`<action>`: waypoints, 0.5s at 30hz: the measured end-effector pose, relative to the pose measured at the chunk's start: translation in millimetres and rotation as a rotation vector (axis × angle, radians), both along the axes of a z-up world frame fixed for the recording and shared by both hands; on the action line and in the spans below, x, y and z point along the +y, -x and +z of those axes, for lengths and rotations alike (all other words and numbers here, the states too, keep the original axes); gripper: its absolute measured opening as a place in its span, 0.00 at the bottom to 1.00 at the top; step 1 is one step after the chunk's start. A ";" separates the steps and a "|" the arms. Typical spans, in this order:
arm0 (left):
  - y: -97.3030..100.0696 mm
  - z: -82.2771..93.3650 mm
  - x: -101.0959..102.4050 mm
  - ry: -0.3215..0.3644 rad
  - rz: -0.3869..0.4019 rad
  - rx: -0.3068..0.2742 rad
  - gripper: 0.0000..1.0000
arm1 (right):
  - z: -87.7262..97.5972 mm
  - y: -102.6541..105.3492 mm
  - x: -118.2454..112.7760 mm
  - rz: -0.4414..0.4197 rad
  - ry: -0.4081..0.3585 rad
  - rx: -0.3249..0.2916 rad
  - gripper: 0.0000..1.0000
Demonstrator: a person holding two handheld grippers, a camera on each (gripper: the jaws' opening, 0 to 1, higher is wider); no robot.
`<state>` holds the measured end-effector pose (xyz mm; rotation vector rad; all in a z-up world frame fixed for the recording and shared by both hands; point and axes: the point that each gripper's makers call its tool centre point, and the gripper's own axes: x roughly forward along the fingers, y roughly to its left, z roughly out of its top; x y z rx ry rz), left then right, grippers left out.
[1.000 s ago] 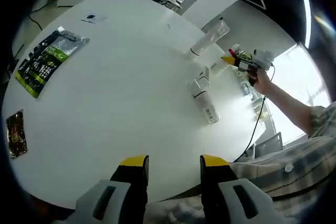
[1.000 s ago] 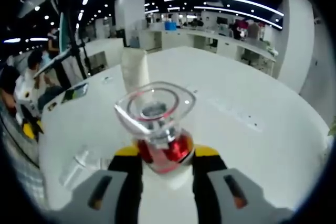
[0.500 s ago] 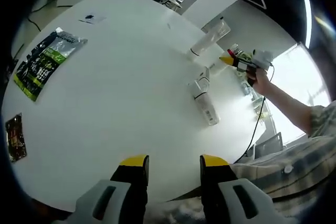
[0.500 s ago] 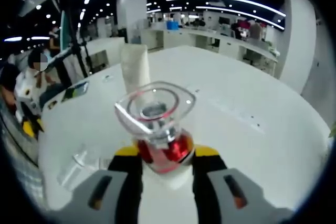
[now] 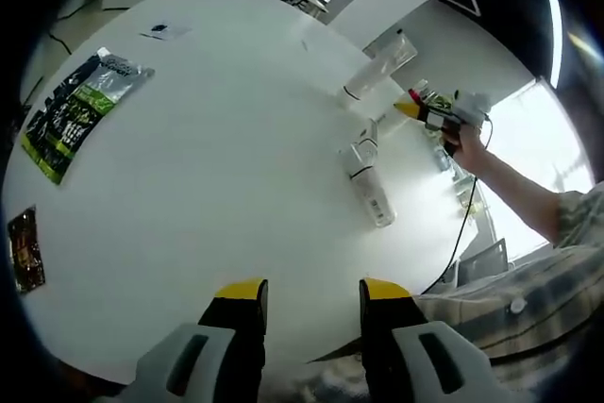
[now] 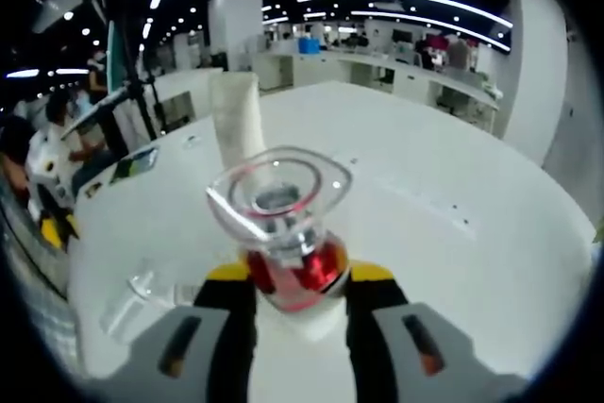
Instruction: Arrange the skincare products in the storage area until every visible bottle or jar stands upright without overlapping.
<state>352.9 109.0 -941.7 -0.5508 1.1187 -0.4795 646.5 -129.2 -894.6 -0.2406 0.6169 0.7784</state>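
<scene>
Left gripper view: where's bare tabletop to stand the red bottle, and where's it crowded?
Free: the broad middle of the white round table, between the green-and-black foil pouch and the lying white tubes; also in front of the left gripper. Crowded: the far right edge, where the upright white tube, the lying ones and the right gripper with its red bottle cluster.

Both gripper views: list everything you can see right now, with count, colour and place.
Red bottle: 1, clear cap, between the right gripper's jaws.
White tube: 1, standing on the table beyond the red bottle.
Clear bottles: 2, lying on the table, end to end.
Foil pouch: 1, black and green, flat at the table's left.
Small packet: 1, dark, table's left edge.
Table: 1, white, round.
Left gripper: yellow tips, open, holding nothing.
Right gripper: yellow tips, shut on the red bottle.
Person's hand: holding the right gripper.
</scene>
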 end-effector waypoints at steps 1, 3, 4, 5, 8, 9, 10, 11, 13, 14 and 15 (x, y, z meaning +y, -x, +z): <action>-0.3 0.1 0.1 0.000 -0.002 0.001 0.40 | 0.0 -0.1 -0.4 -0.003 -0.003 0.000 0.34; -2.1 0.5 1.2 -0.002 0.000 -0.001 0.40 | 0.2 0.0 -0.9 -0.007 -0.010 -0.002 0.34; -4.1 1.3 2.2 -0.002 0.005 -0.004 0.40 | 0.4 0.4 -1.3 -0.010 -0.014 -0.004 0.34; -5.0 1.9 2.4 -0.001 0.008 -0.006 0.40 | 0.6 0.8 -1.8 -0.013 -0.019 -0.005 0.34; -6.8 2.4 2.0 -0.003 0.007 -0.011 0.40 | 0.7 1.8 -3.7 -0.018 -0.031 -0.007 0.34; -7.0 2.1 1.2 -0.001 0.005 -0.012 0.40 | 0.8 2.1 -4.1 -0.018 -0.033 -0.008 0.34; -6.9 1.8 0.3 0.000 0.003 -0.012 0.40 | 1.0 2.4 -4.7 -0.018 -0.037 -0.008 0.34; -6.9 1.1 -0.4 0.000 0.003 -0.013 0.40 | 0.9 2.3 -5.4 -0.016 -0.039 -0.009 0.34; -6.5 0.6 -1.7 0.002 0.005 -0.010 0.40 | 1.0 2.1 -6.9 -0.019 -0.047 -0.008 0.34; -6.1 0.4 -2.8 0.005 0.004 -0.007 0.40 | 1.2 2.3 -7.5 -0.021 -0.052 -0.007 0.34; -6.0 0.6 -3.7 0.005 0.001 -0.009 0.40 | 1.2 2.6 -7.5 -0.021 -0.054 -0.007 0.34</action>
